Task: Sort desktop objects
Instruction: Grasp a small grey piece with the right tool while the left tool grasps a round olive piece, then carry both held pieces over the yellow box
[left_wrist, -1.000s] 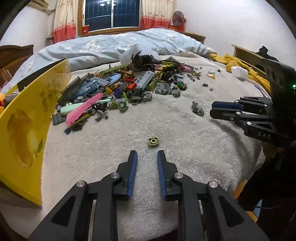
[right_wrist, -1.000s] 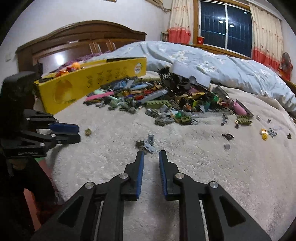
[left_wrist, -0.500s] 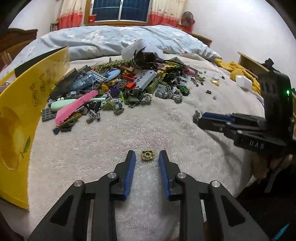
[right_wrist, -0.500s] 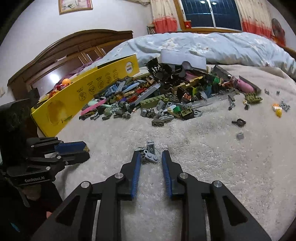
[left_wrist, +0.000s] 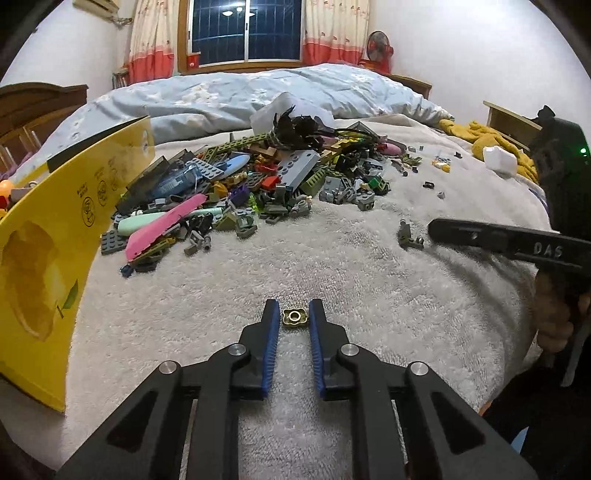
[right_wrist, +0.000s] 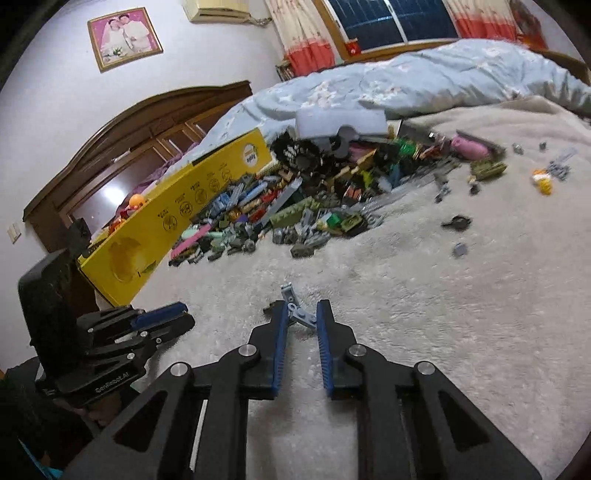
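In the left wrist view, the left claw (left_wrist: 293, 314) sits low at the bottom centre of the frame, its jaws parted with a small olive-gold flower-shaped piece (left_wrist: 294, 317) lying between the blue pads (left_wrist: 272, 325). The piece rests on the cream fleece blanket (left_wrist: 351, 280); narrow gaps show on both sides, so the pads are not pressed against it. Above it, across the middle of the frame, spreads the heap of building bricks (left_wrist: 258, 184), with a long pink piece (left_wrist: 162, 225) and a mint green one (left_wrist: 138, 222) at its left edge. A yellow cardboard box (left_wrist: 55, 229) stands along the left side of the frame. The right claw (left_wrist: 436, 230) reaches in from the right edge, seen side-on, its tip just beside a small grey-green cluster of bricks (left_wrist: 408, 236).

In the right wrist view, the right claw (right_wrist: 300, 314) is at bottom centre, jaws parted, straddling a light grey hinged piece (right_wrist: 301, 314) that lies on the blanket (right_wrist: 443, 314); whether the pads touch it I cannot tell. The brick heap (right_wrist: 314, 199) fills the upper middle, the yellow box (right_wrist: 177, 221) lies at left, and the left claw (right_wrist: 181, 317) shows at lower left. Scattered single pieces, among them a dark round one (right_wrist: 458, 223), sit apart at upper right.
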